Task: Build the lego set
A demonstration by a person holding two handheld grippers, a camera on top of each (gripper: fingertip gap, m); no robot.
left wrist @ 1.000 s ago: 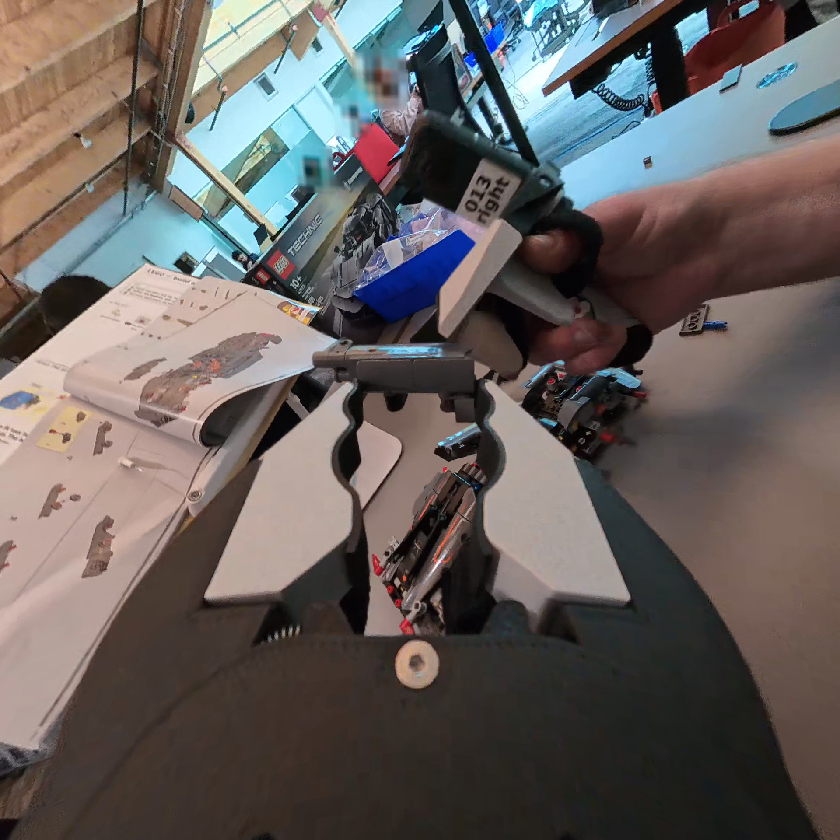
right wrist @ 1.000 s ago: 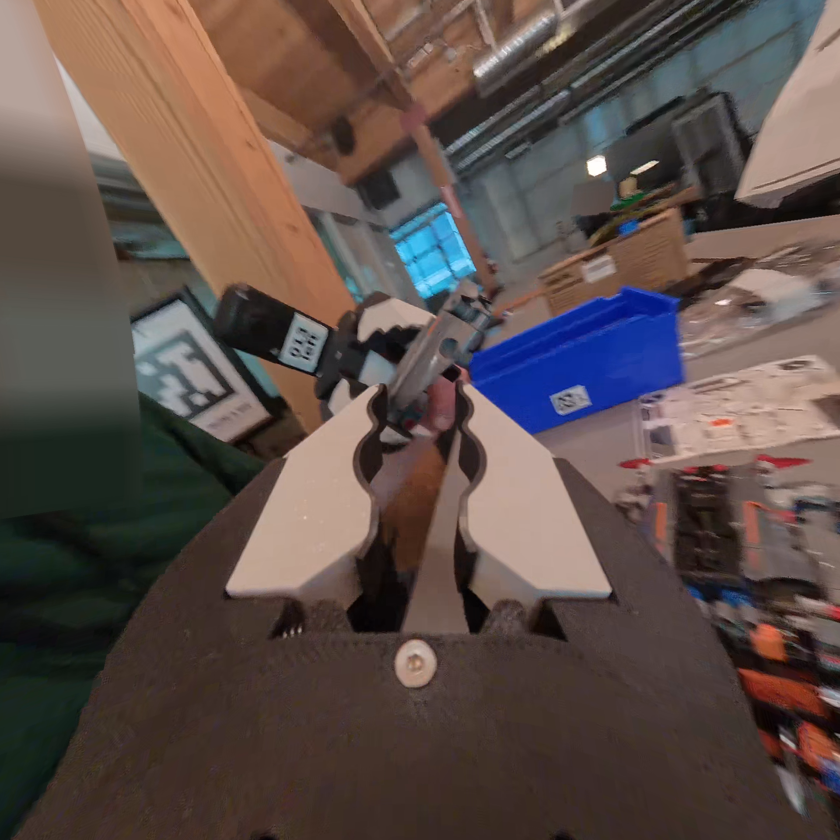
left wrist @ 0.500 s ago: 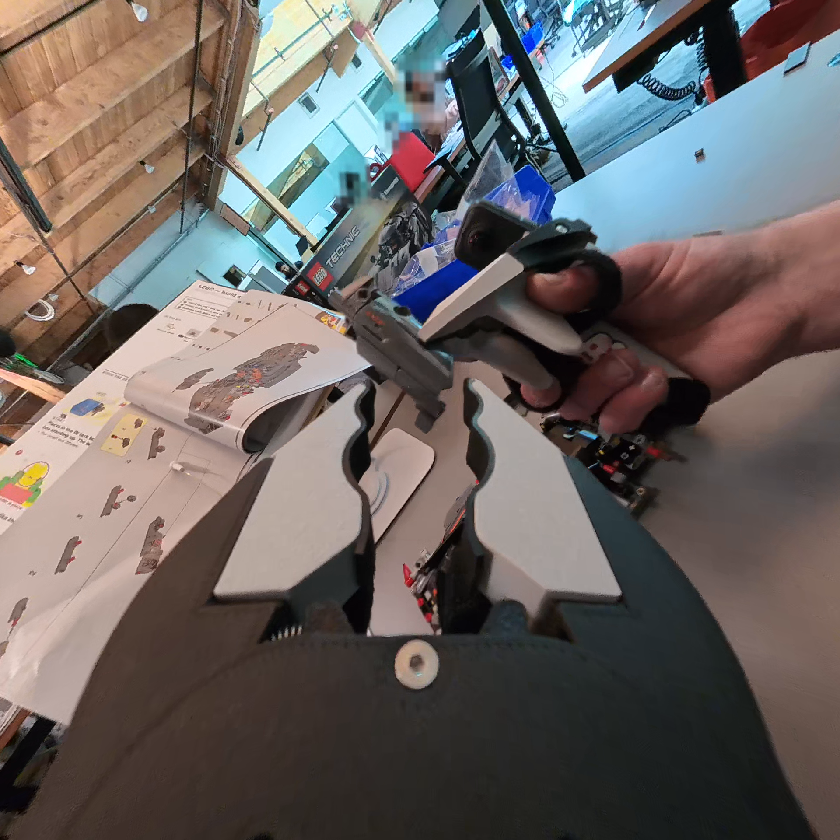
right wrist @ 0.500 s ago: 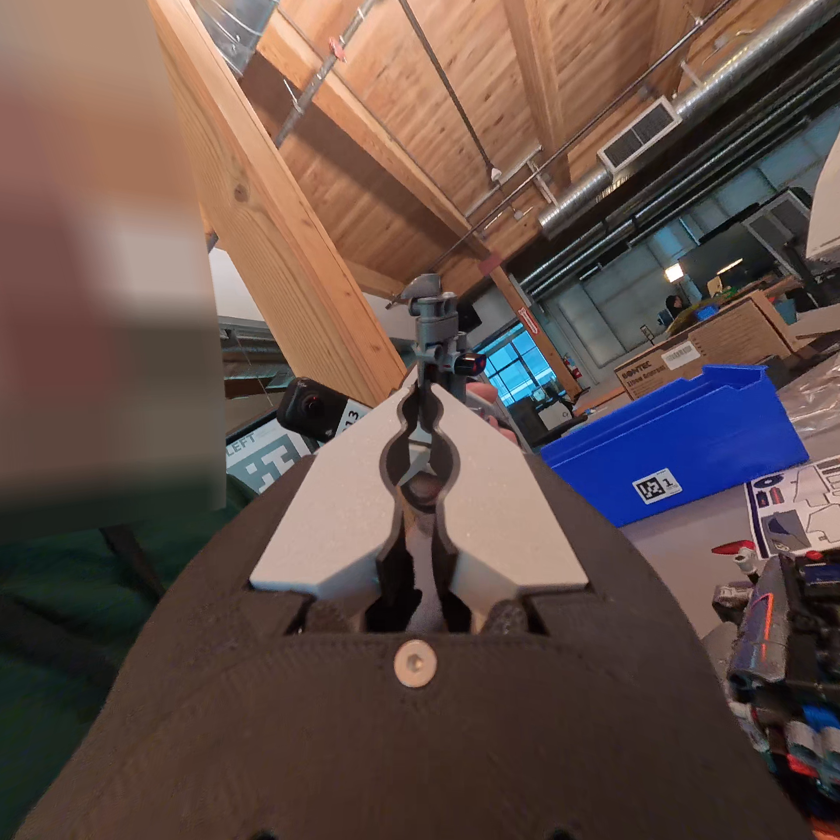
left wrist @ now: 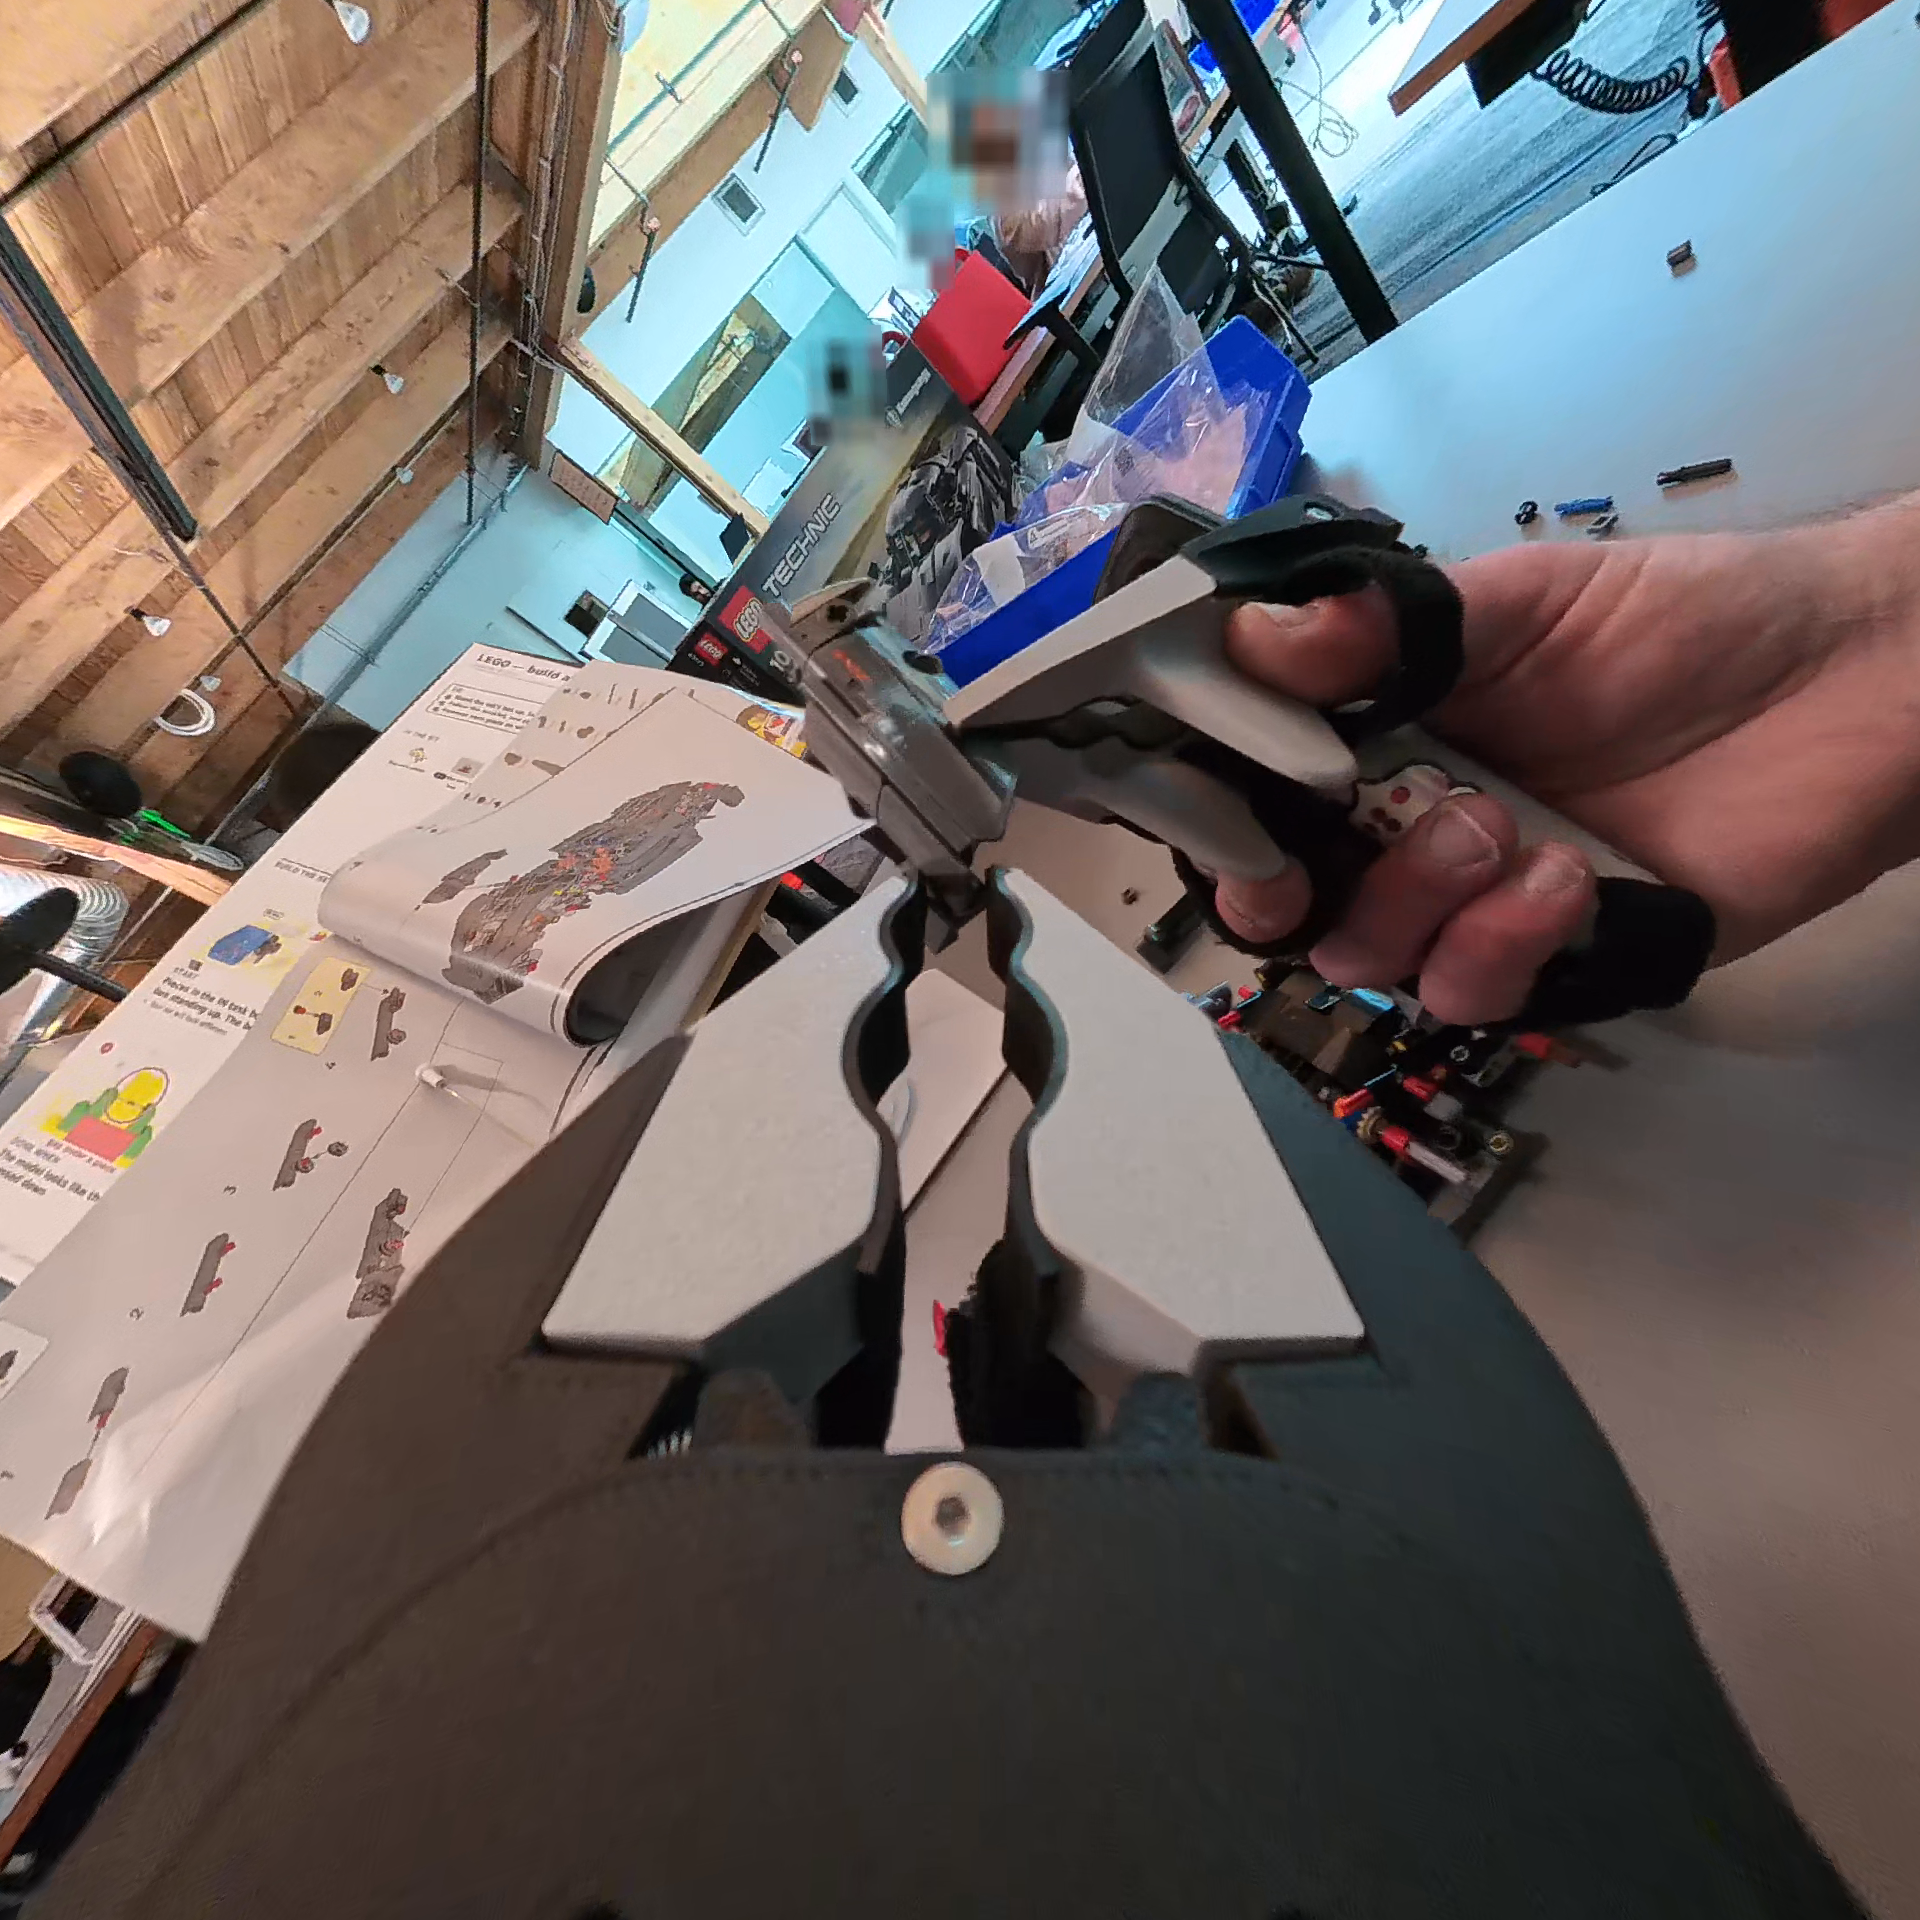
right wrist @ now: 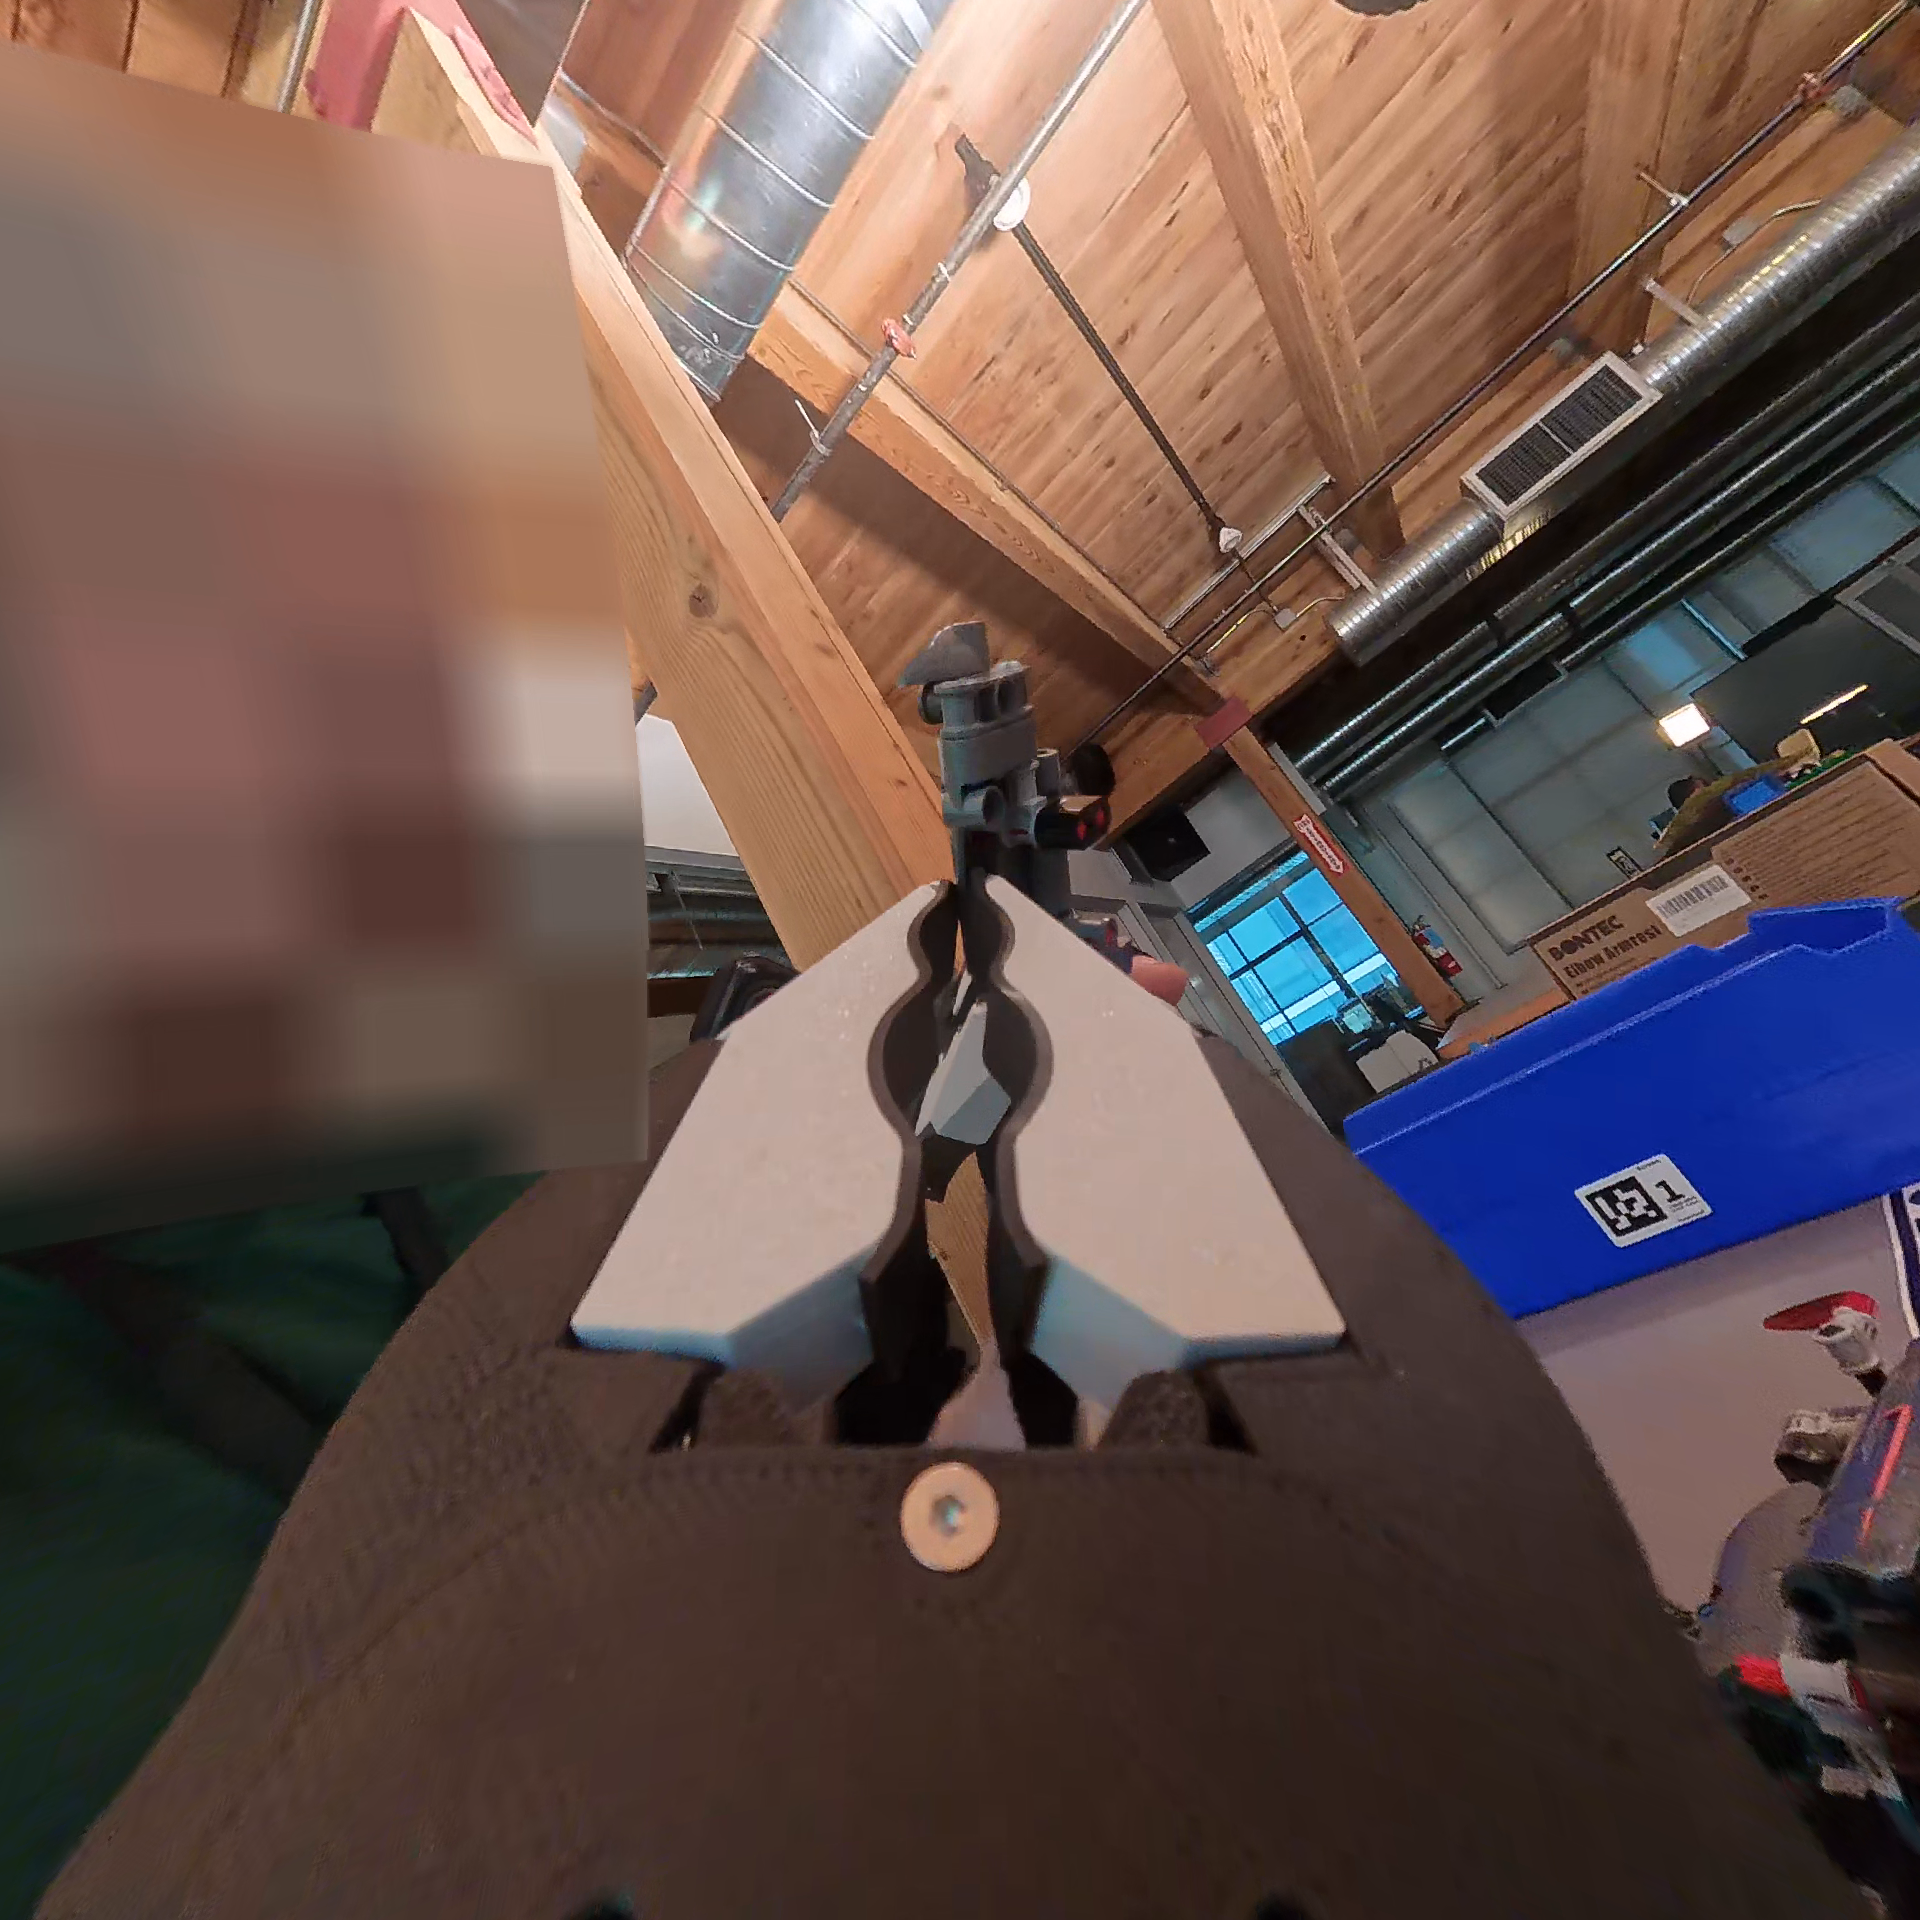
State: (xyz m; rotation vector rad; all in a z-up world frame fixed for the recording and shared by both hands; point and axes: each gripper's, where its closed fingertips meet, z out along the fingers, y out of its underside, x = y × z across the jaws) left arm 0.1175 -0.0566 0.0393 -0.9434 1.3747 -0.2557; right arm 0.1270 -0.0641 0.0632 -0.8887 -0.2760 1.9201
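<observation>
Pale grey tabletop (left wrist: 1714,1351) under a timber-beamed workshop ceiling fills the left wrist view, where the left gripper (left wrist: 951,899) stands parted, its matte grey scalloped fingers gripping nothing. Just above its tips hangs a dark grey lego assembly (left wrist: 894,748) — blocky, studded, with a small red mark — clenched by the right gripper (left wrist: 987,769), which a hand (left wrist: 1538,748) holds by black finger loops. Left of that assembly lies the open instruction booklet (left wrist: 343,1049), one glossy page curled over. Behind the assembly sits a blue plastic bin (left wrist: 1174,499) stuffed with clear bags, beside a dark set box (left wrist: 800,582). Below the hand, a partly built model (left wrist: 1392,1091) of black, red and blue parts rests on the table.

From the right wrist view, the right gripper (right wrist: 971,914) is clamped tight on the lego assembly (right wrist: 982,769), which rises upright past its tips — grey connectors topped by a wedge-shaped piece. Right of the assembly sits the blue plastic bin (right wrist: 1621,1101); the partly built model (right wrist: 1829,1538) is blurred at the frame's lower right edge.
</observation>
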